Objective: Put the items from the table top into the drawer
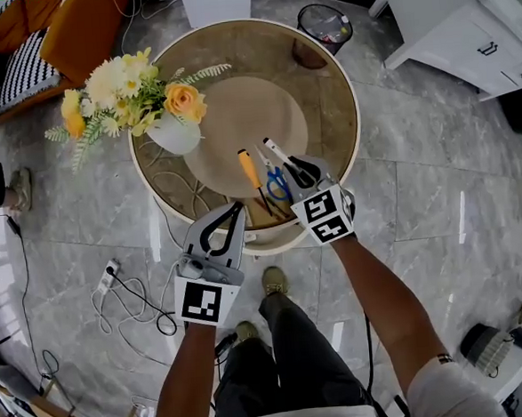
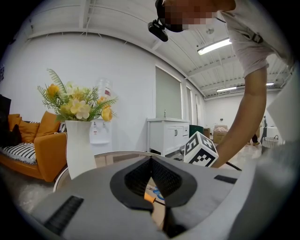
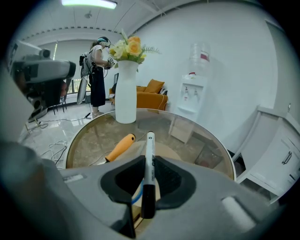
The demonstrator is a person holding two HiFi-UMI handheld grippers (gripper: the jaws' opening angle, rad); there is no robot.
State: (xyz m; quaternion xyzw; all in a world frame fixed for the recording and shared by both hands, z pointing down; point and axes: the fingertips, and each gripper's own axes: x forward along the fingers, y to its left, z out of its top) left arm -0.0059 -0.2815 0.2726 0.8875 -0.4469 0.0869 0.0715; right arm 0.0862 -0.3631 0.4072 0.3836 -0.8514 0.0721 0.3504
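A round glass-topped table (image 1: 324, 83) bears an orange-handled screwdriver (image 1: 249, 170) and blue-handled scissors (image 1: 279, 184) near its front edge. My right gripper (image 1: 305, 175) is shut on a white marker with a black cap (image 3: 150, 157), lifted a little above the tabletop and pointing away from me. In the right gripper view the screwdriver (image 3: 119, 147) lies just left of the marker. My left gripper (image 1: 240, 209) hovers at the table's front edge, left of the tools. Its pads (image 2: 140, 176) meet with nothing between them.
A white vase of yellow flowers (image 1: 174, 133) stands at the table's left. A pale curved rim (image 1: 277, 239) shows under the front edge. Around the table are a black waste basket (image 1: 324, 22), a white cabinet (image 1: 471, 19), an orange sofa (image 1: 79, 29) and floor cables (image 1: 129, 293).
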